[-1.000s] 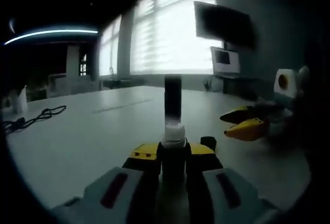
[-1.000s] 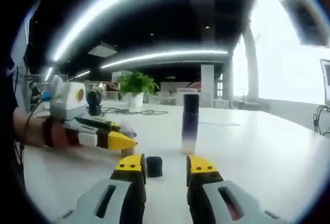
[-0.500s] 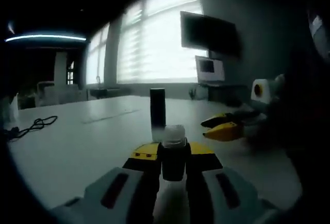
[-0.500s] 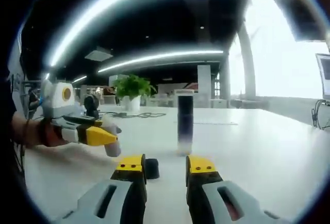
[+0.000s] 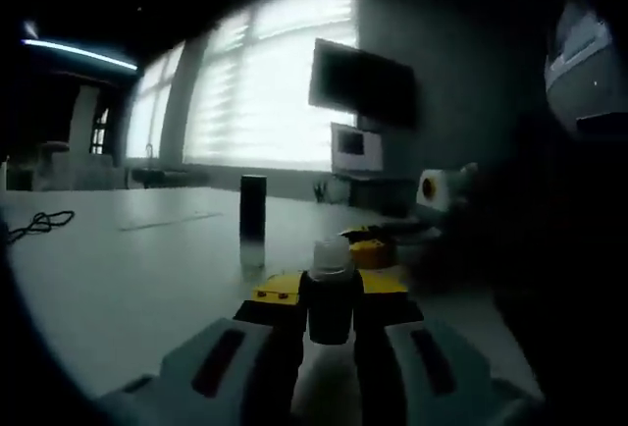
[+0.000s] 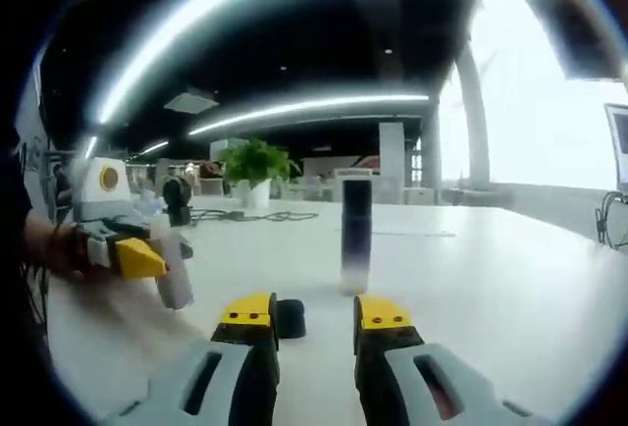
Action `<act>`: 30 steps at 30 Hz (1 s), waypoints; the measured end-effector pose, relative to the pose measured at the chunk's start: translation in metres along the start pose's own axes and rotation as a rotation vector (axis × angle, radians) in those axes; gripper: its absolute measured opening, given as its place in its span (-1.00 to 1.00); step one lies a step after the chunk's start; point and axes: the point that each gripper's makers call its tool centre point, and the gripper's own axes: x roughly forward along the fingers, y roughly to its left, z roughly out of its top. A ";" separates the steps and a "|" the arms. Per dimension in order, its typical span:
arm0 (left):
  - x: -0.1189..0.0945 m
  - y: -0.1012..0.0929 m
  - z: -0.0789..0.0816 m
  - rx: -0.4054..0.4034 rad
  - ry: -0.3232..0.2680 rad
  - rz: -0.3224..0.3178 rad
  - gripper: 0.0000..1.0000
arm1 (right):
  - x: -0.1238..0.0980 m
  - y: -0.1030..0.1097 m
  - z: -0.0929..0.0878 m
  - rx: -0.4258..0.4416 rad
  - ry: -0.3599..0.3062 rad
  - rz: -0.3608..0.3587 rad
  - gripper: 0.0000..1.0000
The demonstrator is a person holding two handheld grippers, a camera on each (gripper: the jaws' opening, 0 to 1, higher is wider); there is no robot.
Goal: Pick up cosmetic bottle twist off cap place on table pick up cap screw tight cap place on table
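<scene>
Cosmetic bottle (image 5: pixel 331 289) pinched tight between the two jaws of the left hand-held gripper (image 5: pixel 331 300) — small, white top up, dark body down, lifted off the tabletop (image 5: pixel 128 269). Seen from the right gripper view too, held out at the left side (image 6: pixel 173 274) by that same left hand-held gripper (image 6: pixel 137 257). Right hand-held gripper (image 6: pixel 314 316) open, nothing between its jaws. Small black cap (image 6: pixel 289 318) lying on the tabletop (image 6: pixel 510 289) just by the left jaw tip. Tall dark cylinder (image 6: pixel 356 235) standing upright farther off, well apart from both — also seen at (image 5: pixel 253 220). Potted green plant (image 6: pixel 257 173) far back.
</scene>
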 end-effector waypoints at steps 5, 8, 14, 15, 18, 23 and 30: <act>0.003 -0.003 -0.008 0.071 0.030 -0.027 -0.82 | 0.001 0.000 -0.001 0.002 0.004 0.004 -0.52; 0.003 -0.002 -0.011 0.062 0.041 -0.031 -0.82 | 0.005 0.000 -0.001 -0.003 0.003 0.009 -0.52; 0.007 -0.008 -0.022 0.051 0.095 -0.051 -0.82 | 0.009 0.007 -0.005 -0.051 0.022 0.035 -0.53; 0.008 -0.011 -0.024 0.063 0.102 -0.062 -0.82 | 0.009 0.008 -0.005 -0.060 0.026 0.040 -0.54; 0.008 -0.012 -0.023 0.059 0.096 -0.072 -0.82 | 0.013 0.009 -0.004 -0.070 0.028 0.043 -0.58; 0.007 -0.010 -0.024 0.039 0.093 -0.068 -0.82 | 0.025 0.020 -0.011 -0.056 0.067 0.116 -0.56; 0.006 -0.009 -0.025 0.038 0.098 -0.063 -0.82 | 0.028 0.020 -0.015 -0.069 0.087 0.110 -0.71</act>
